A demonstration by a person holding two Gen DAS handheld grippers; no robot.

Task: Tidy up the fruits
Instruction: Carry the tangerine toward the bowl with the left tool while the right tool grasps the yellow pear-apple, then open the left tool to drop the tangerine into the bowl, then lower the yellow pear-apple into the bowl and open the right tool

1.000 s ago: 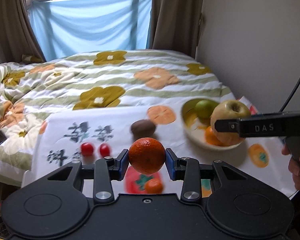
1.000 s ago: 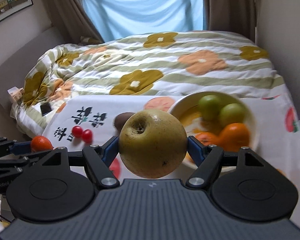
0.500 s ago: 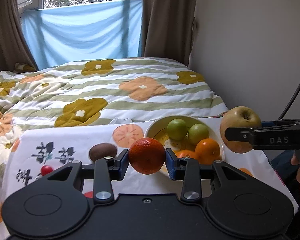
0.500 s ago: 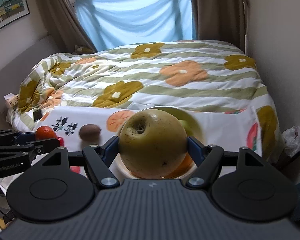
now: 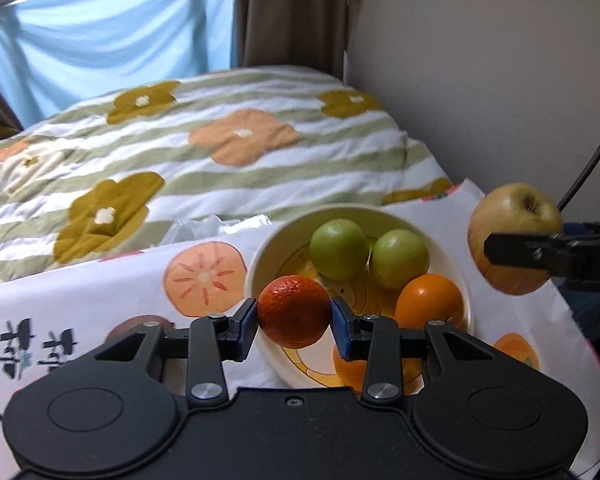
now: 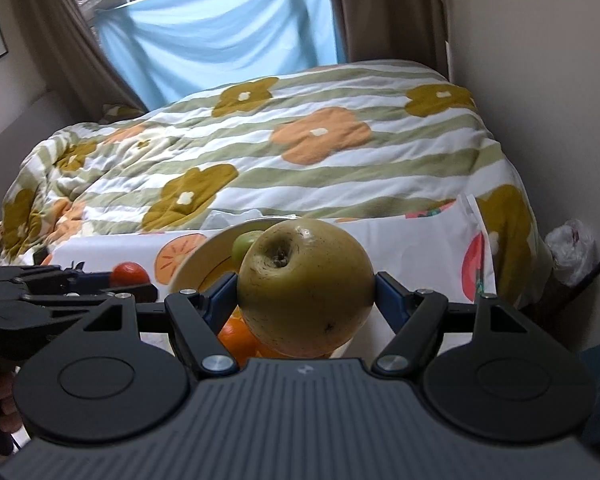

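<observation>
both grippers loaded, at the cream round bowl (image 5: 260,268)
left gripper (image 5: 295,317) clamped on small red-orange mandarin (image 5: 294,311) over near rim; right gripper (image 6: 305,289) clamped on big yellow-green apple (image 6: 305,286) at bowl's right; bowl holds 2 green fruits (image 5: 339,249), 1 orange (image 5: 429,302).

In front of you stands a bed covered with a green-and-white striped quilt with big orange and olive flowers (image 5: 236,136), and on its near end lies a white cloth printed with orange fruit slices and black characters (image 5: 112,280). Directly on this cloth you see a round cream-coloured bowl (image 5: 260,264), which holds two green round fruits (image 5: 339,248) side by side and a smooth orange fruit (image 5: 430,300) just in front of them. To the left of the bowl, a brown kiwi-like fruit (image 5: 134,326) lies on the cloth, mostly hidden.
</observation>
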